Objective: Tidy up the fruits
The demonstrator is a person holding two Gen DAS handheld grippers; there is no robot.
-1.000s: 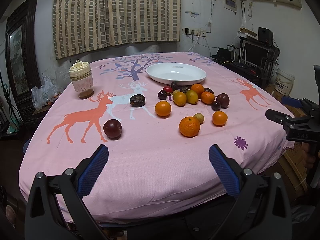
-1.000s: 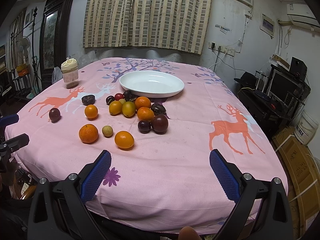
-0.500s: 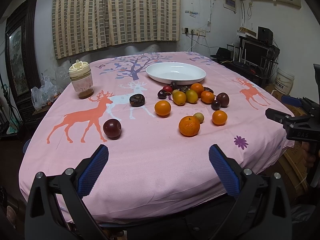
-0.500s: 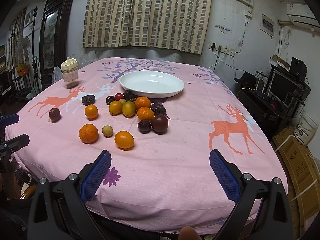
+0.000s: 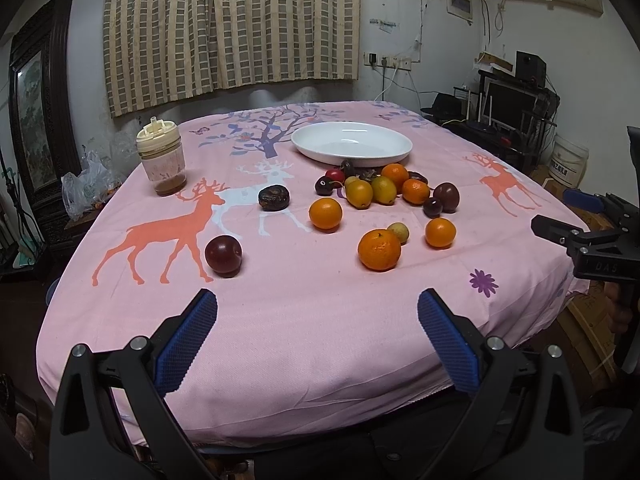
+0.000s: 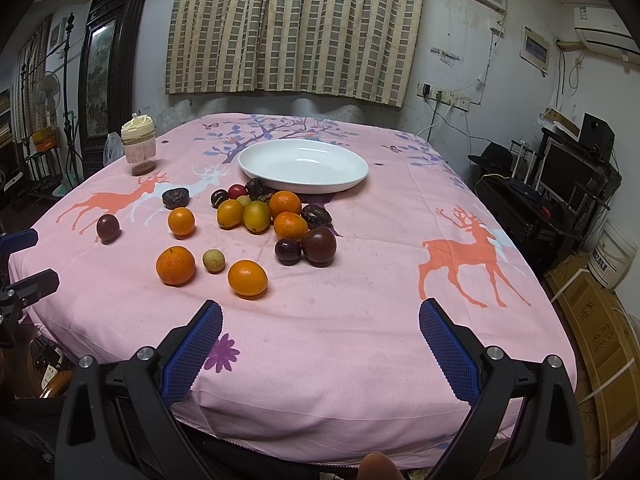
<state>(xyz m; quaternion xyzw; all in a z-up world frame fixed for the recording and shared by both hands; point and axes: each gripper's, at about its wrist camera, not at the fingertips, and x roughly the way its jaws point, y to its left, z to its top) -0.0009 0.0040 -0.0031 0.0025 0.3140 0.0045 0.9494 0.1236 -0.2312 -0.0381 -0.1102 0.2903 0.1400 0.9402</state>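
Hovering at the near edge of a pink-clothed worktop [image 5: 320, 320], left gripper [image 5: 318, 334] & right gripper [image 6: 320, 336] both w/ fingers spread wide, holding nothing. Fruits [image 6: 256, 216] lie scattered on the cloth just in front of an empty white plate [image 6: 303, 166].

We see a checked curtain [image 6: 296, 28] on the stained white wall [image 6: 452, 20], with a dark carved cabinet [image 6: 108, 60] at left.

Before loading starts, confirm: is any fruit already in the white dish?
No, the white dish shows only a bare inside, and the fruit lies on the tablecloth in front of it.
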